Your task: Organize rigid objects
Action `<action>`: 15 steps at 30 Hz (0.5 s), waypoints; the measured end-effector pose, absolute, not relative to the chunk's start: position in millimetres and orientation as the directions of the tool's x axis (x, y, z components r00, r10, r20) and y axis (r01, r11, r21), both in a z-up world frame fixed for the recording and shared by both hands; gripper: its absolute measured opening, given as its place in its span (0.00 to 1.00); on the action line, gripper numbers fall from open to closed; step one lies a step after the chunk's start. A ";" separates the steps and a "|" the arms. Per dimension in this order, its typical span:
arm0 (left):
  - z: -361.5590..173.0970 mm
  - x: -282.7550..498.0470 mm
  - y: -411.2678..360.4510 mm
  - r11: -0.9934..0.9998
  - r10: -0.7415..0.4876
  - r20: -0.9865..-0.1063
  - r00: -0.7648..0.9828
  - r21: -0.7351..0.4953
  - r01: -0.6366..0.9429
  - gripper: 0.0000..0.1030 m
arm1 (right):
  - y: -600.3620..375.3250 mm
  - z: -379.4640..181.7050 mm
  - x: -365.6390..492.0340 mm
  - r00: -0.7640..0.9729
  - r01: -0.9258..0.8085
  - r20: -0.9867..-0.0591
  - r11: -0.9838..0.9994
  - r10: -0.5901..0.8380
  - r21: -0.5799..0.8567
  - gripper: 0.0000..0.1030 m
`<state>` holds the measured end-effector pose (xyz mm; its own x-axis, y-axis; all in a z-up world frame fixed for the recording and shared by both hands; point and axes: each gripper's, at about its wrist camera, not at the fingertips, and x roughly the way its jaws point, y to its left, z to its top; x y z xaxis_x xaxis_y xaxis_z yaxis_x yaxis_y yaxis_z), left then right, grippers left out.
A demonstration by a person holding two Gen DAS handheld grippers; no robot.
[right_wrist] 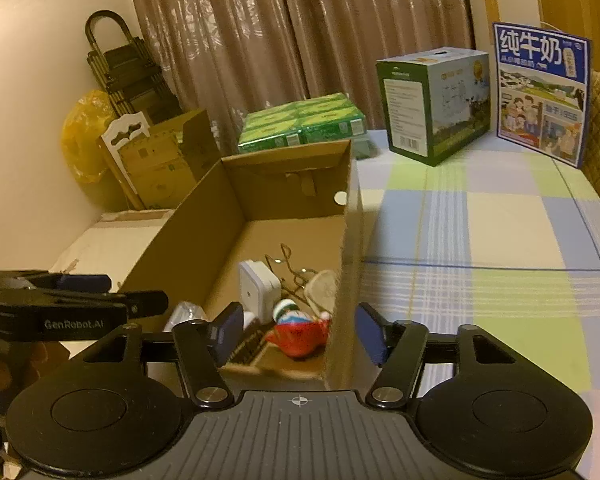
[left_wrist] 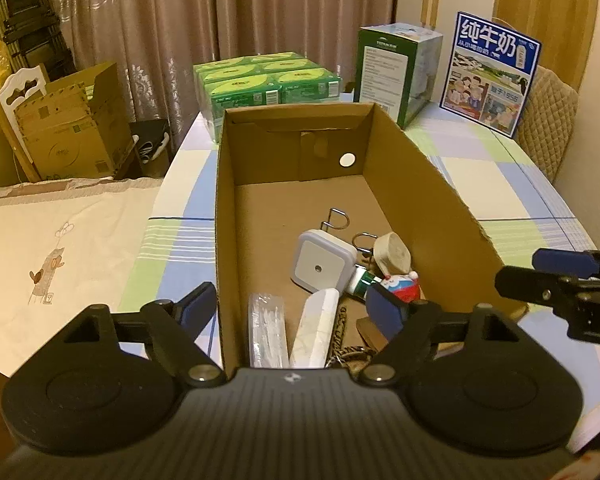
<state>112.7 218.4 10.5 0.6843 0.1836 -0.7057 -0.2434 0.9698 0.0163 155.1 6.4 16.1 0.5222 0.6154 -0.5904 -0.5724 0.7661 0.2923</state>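
- The left gripper [left_wrist: 290, 312], low in its frame, has its jaws apart and empty, straddling the near-left wall of the cardboard box [left_wrist: 226, 216].
- The right gripper [right_wrist: 300, 330], jaws likewise apart and empty, straddles the box's right wall; lowering either could catch the rim and shove the box.
- Lower centre inside: one white night light [left_wrist: 322, 260], one tape roll [left_wrist: 394, 252], one Doraemon toy [left_wrist: 402, 286] (closely packed, easy to nudge).
- Upper frame, on the counter [right_wrist: 480, 240]: two milk cartons [right_wrist: 436, 104], one tissue pack [left_wrist: 264, 84].
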 end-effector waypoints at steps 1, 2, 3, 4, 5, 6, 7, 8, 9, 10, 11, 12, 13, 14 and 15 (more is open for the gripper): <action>11.6 111.1 217.8 0.970 0.185 -0.703 0.686 0.018 -0.243 0.82 | 4.1 16.6 153.0 0.523 -0.571 -0.592 0.768 0.613 0.291 0.62; 13.1 109.1 216.3 0.970 0.185 -0.700 0.690 0.019 -0.241 0.84 | 2.0 17.0 151.3 0.523 -0.569 -0.595 0.770 0.610 0.290 0.63; 14.4 107.3 215.0 0.971 0.185 -0.698 0.692 0.019 -0.240 0.85 | -0.4 17.5 149.2 0.523 -0.565 -0.601 0.774 0.605 0.286 0.66; 15.7 104.9 213.8 0.970 0.186 -0.695 0.694 0.019 -0.241 0.87 | -1.8 17.9 147.6 0.522 -0.564 -0.607 0.776 0.599 0.281 0.68; 16.8 102.7 212.3 0.970 0.188 -0.692 0.697 0.020 -0.242 0.89 | -3.0 18.1 146.0 0.521 -0.565 -0.612 0.778 0.595 0.276 0.69; 18.3 100.3 210.8 0.970 0.192 -0.688 0.700 0.023 -0.243 0.90 | -4.8 18.4 144.1 0.520 -0.567 -0.615 0.778 0.593 0.271 0.71; 19.6 97.3 209.1 0.968 0.198 -0.684 0.702 0.025 -0.248 0.93 | -5.8 18.9 142.4 0.520 -0.567 -0.617 0.779 0.591 0.268 0.73; 20.4 95.7 207.4 0.967 0.203 -0.683 0.701 0.027 -0.253 0.95 | -7.4 19.6 140.2 0.520 -0.568 -0.618 0.779 0.589 0.265 0.74; 21.3 93.3 206.1 0.965 0.210 -0.683 0.700 0.030 -0.260 0.95 | -7.8 19.6 138.7 0.520 -0.568 -0.619 0.779 0.589 0.263 0.77; 21.8 90.8 204.9 0.964 0.216 -0.682 0.699 0.033 -0.265 0.96 | -8.6 20.1 136.5 0.521 -0.569 -0.620 0.780 0.587 0.261 0.79; 22.7 88.1 203.7 0.962 0.220 -0.682 0.698 0.035 -0.269 0.97 | -9.0 21.1 134.5 0.522 -0.569 -0.620 0.780 0.586 0.258 0.79; 23.5 85.5 202.3 0.962 0.222 -0.681 0.697 0.035 -0.272 0.97 | -9.5 21.9 132.7 0.523 -0.571 -0.621 0.781 0.585 0.255 0.81; 24.7 83.7 201.5 0.961 0.223 -0.682 0.696 0.035 -0.274 0.99 | -10.0 22.9 130.5 0.524 -0.572 -0.622 0.781 0.582 0.249 0.82; 25.5 81.3 199.7 0.961 0.223 -0.686 0.693 0.034 -0.275 0.99 | -10.1 24.0 128.5 0.526 -0.573 -0.623 0.782 0.579 0.244 0.82; 26.1 79.2 198.1 0.961 0.221 -0.690 0.689 0.032 -0.276 0.99 | -10.3 25.4 126.3 0.529 -0.574 -0.624 0.784 0.575 0.237 0.83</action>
<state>79.2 198.1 26.1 0.6892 0.2211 -0.6900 -0.2759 0.9606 0.0323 126.3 -10.3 25.4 0.5289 0.5754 -0.6238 -0.5738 0.7840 0.2367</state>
